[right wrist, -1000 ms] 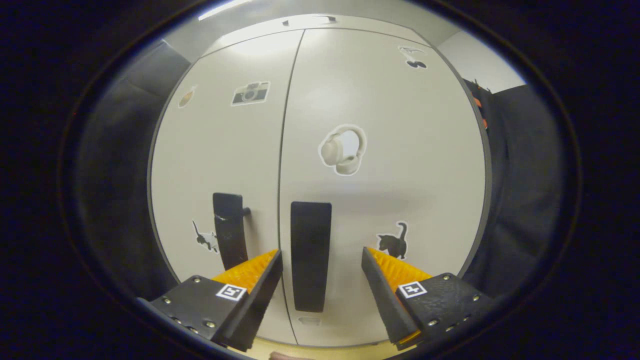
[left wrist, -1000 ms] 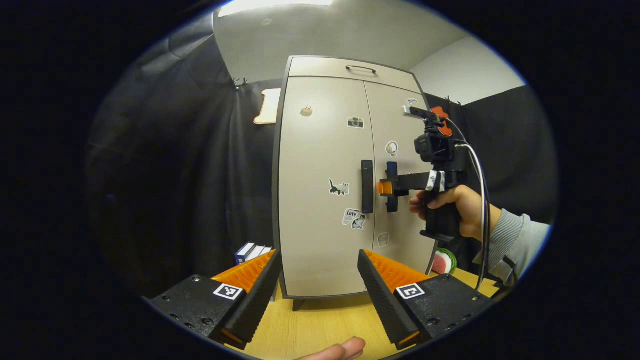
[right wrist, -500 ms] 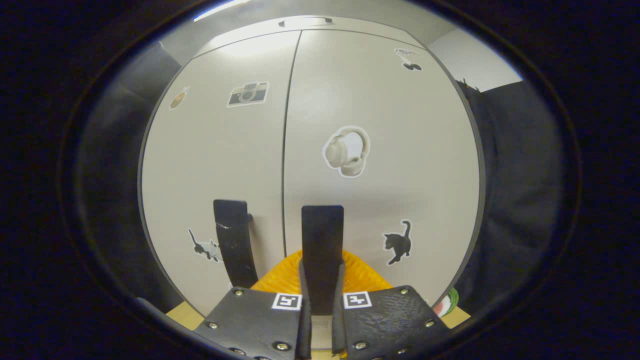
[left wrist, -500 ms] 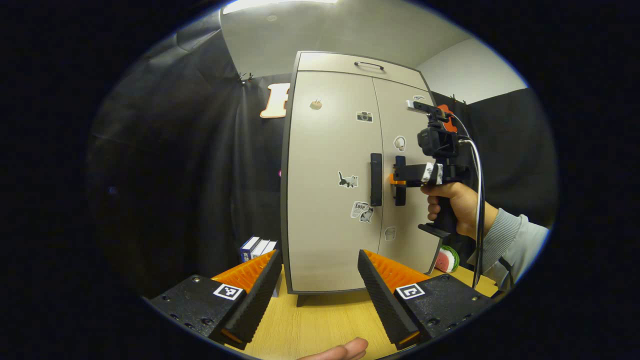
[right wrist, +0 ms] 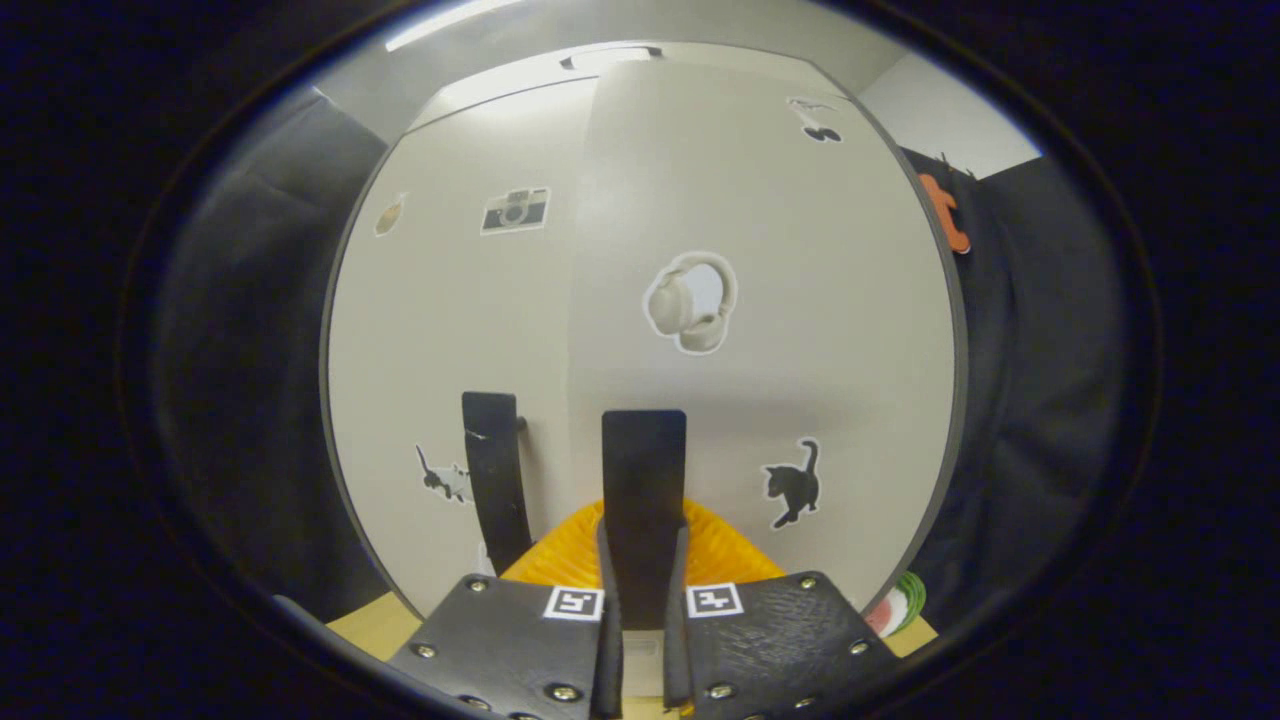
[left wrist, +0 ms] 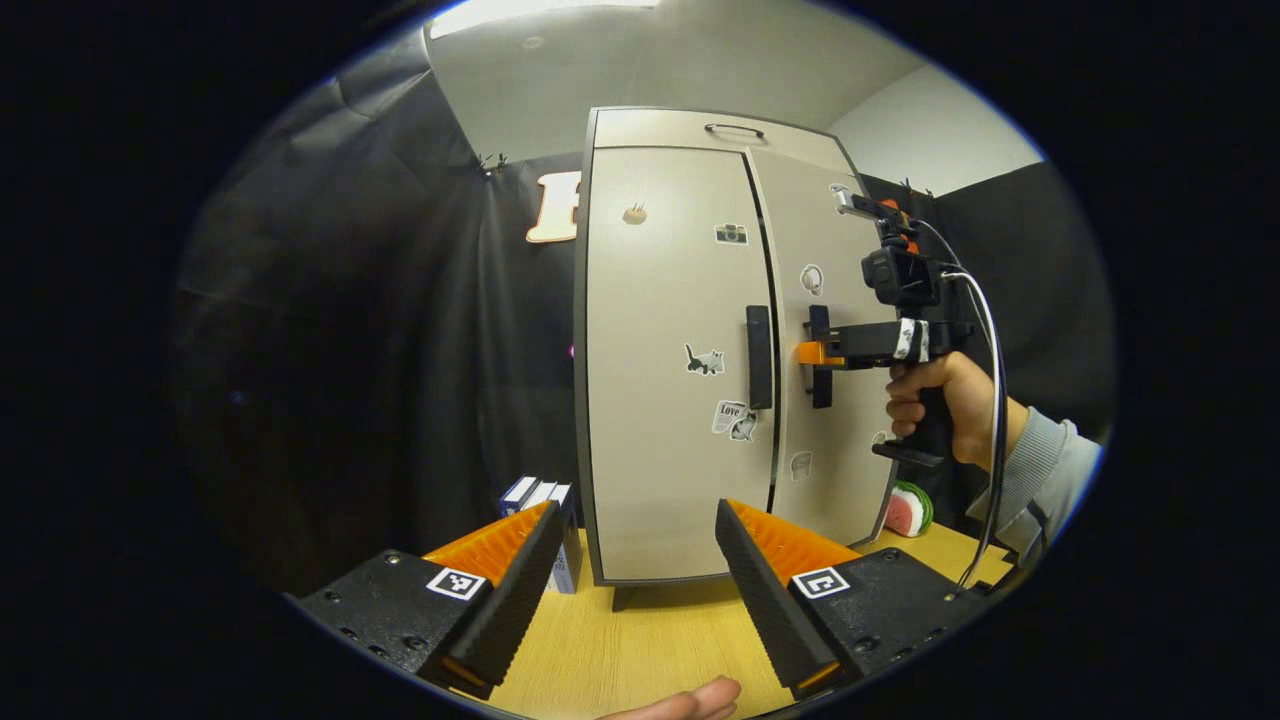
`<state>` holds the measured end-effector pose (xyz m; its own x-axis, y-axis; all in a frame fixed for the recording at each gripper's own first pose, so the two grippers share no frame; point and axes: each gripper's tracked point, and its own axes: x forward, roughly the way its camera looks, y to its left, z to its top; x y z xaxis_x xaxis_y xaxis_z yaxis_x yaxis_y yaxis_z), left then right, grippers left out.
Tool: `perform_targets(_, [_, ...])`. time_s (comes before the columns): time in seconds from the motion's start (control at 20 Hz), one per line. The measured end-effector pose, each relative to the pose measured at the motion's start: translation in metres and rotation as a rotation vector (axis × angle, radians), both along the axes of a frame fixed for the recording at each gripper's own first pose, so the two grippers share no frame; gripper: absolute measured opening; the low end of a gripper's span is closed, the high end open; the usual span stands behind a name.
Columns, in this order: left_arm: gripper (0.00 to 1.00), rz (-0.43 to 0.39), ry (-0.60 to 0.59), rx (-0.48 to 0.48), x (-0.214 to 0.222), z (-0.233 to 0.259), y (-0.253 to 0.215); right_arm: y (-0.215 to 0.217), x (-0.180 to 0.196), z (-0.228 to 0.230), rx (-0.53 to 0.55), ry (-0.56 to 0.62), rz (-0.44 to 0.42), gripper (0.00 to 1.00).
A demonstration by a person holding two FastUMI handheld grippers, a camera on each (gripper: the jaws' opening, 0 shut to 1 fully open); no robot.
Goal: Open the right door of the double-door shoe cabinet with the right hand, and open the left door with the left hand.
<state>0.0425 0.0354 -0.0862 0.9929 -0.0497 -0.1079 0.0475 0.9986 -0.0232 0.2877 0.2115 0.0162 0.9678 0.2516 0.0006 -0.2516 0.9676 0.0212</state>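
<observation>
Right gripper view puts my right gripper (right wrist: 640, 610) clamped on the right door handle (right wrist: 644, 480), both fingers pressed against its sides. The right door (right wrist: 760, 300) stands cracked ahead of the left door (right wrist: 450, 330).

My worry is the handle slipping out: it is a flat, smooth bar, and if I pull straight back instead of following the hinge arc, the pads could slide off. The shoe cabinet (left wrist: 690, 130) stands on the wooden table (left wrist: 640, 640), and a hard tug might drag or tip it.

Left gripper view shows the right hand (left wrist: 940, 405) level, wrist straight, sleeve to the right. My left gripper (left wrist: 635, 590) hangs back with jaws spread wide, well apart from the left door handle (left wrist: 759, 343).
</observation>
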Motion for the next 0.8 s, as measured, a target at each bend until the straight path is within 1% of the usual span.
perform_targets(0.05, [0.96,0.001,-0.003,-0.006,-0.002,0.002,-0.002,-0.001,-0.005,0.0,0.002,0.004,0.018,0.16])
perform_targets(0.1, [0.96,-0.001,-0.011,-0.009,-0.004,0.005,-0.006,-0.003,-0.008,0.001,0.005,0.003,0.035,0.19])
perform_targets(0.15, [0.96,-0.004,-0.016,-0.01,-0.006,0.007,-0.012,-0.005,-0.011,0.001,0.003,0.004,0.05,0.16])
perform_targets(0.2, [0.94,-0.006,-0.018,-0.009,-0.008,0.009,-0.016,-0.007,-0.014,0.001,-0.001,0.007,0.065,0.16])
perform_targets(0.35, [0.96,-0.017,-0.026,0.005,-0.01,0.012,-0.03,-0.01,-0.022,0.002,0.007,0.019,0.105,0.16])
perform_targets(0.5, [0.95,-0.024,-0.029,0.01,-0.015,0.014,-0.041,-0.015,-0.027,0.002,0.004,0.021,0.121,0.16])
perform_targets(0.75, [0.94,-0.021,-0.03,-0.016,-0.019,0.015,-0.052,-0.022,-0.036,0.005,0.006,0.027,0.158,0.16])
perform_targets(0.8, [0.96,-0.019,-0.034,-0.027,-0.019,0.018,-0.052,-0.023,-0.038,0.005,0.008,0.026,0.165,0.16])
